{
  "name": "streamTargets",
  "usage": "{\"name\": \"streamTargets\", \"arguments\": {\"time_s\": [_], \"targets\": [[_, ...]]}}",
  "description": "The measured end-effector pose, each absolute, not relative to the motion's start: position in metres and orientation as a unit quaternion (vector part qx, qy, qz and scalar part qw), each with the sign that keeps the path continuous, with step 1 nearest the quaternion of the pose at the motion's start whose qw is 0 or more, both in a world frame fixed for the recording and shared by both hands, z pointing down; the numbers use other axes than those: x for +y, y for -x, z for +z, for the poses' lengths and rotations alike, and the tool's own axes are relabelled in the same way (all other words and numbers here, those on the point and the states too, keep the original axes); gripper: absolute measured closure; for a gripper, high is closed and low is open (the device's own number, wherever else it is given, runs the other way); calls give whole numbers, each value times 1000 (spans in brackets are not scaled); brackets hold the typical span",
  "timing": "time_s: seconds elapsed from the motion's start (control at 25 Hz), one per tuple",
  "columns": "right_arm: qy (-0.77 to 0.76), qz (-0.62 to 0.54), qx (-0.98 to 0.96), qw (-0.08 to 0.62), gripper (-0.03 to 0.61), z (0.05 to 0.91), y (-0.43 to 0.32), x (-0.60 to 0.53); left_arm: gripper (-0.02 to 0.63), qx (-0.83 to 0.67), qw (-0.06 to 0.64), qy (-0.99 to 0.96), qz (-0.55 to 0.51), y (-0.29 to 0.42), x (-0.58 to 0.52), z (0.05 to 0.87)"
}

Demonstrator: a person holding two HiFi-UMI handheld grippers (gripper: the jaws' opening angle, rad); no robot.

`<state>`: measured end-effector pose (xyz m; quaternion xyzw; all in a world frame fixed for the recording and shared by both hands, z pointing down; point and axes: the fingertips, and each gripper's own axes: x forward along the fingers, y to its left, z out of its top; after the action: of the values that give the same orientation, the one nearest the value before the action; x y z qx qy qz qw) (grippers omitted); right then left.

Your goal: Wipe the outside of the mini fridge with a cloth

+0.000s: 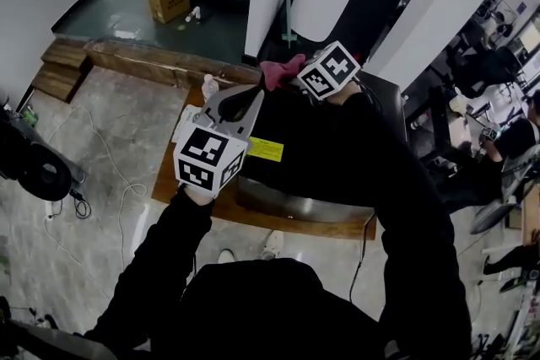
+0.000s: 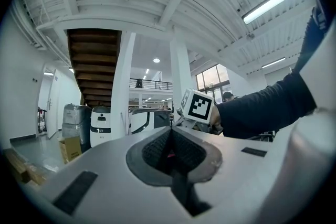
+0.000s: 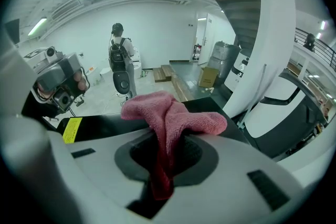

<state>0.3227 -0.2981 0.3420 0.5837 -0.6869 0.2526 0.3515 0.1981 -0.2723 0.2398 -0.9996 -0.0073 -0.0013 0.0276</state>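
Task thing: The mini fridge (image 1: 295, 131) was black and stood on a low wooden board (image 1: 181, 190) on the floor. The person looked down on its flat top.

Sticker: A yellow sticker (image 1: 266, 149) sat on the fridge top, close to its left edge.

Cloth: The pink cloth (image 1: 283, 67) was at the far edge of the fridge top, toward the far left corner. It was bunched up into a soft lump.

Right gripper: The right gripper (image 1: 299, 73) was pinching the cloth. In its own view the cloth (image 3: 173, 113) ran down between the two jaws of the gripper (image 3: 165, 136), and the rest puffed out past the tips.

Left gripper: The left gripper (image 1: 251, 95) was pressed together and held nothing I could see. It hung over the left side of the fridge top, near the sticker, and pointed away from the person. Its own view (image 2: 170, 134) looked out across the room, not at the fridge.

Touching or not: I could not tell if the cloth lay on the fridge top or hung just over it.

What matters for the next move: The fridge top lay under the cloth and stretched back toward the person. The right gripper was the one with the cloth, so it looked like the one to wipe.

How far along: It looked like the wiping was at the top, with the sides not in view.
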Motion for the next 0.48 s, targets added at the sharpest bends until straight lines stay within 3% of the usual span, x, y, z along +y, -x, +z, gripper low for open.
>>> {"name": "streamTargets", "arguments": {"time_s": [0.48], "targets": [[-589, 253, -680, 355, 525, 338, -235, -247, 607, -57, 27, 998, 0, -150, -237, 242]]}}
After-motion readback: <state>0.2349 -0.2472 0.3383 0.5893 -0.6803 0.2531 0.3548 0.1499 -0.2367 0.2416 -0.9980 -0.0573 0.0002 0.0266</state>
